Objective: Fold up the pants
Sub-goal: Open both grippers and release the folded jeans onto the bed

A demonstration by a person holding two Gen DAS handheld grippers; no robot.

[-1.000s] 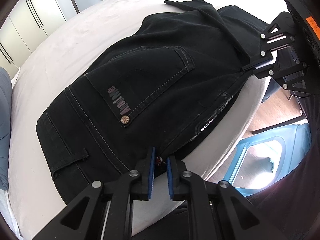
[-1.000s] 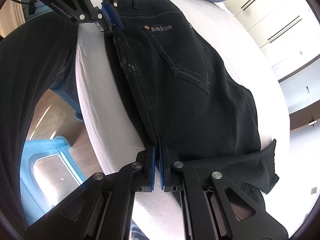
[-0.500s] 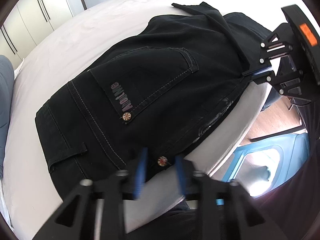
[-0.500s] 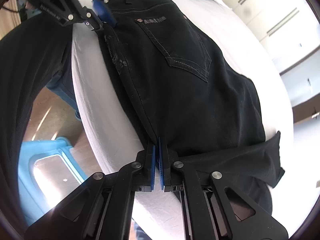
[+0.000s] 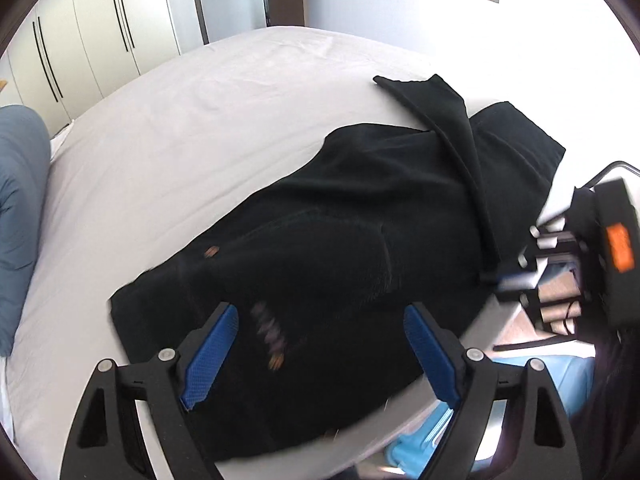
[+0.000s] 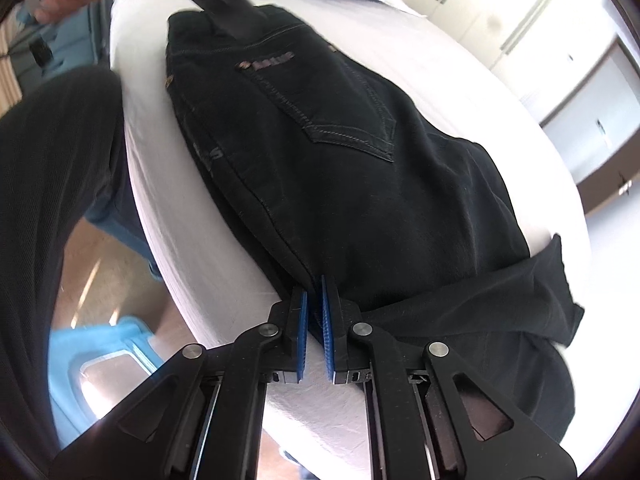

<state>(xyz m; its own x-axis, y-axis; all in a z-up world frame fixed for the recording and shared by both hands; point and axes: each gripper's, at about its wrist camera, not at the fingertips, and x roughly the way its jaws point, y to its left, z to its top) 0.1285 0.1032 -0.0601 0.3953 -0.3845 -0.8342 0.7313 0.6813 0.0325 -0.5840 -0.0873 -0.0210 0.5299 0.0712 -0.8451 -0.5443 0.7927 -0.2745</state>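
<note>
Here the black jeans (image 5: 360, 240) lie folded on the white bed (image 5: 200, 120), near its edge, back pocket up. The left claw (image 5: 320, 344) has just been opening and hangs released above the waistband end, its blue pads (image 5: 212, 352) wide apart and clear of the cloth. The right claw (image 6: 314, 320) is nearly clenched at the fold's near edge; whether it pinches denim I cannot tell.

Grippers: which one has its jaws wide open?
The left gripper: its jaws have just been opening, clear above the black pants. The right gripper stays nearly closed.
</note>
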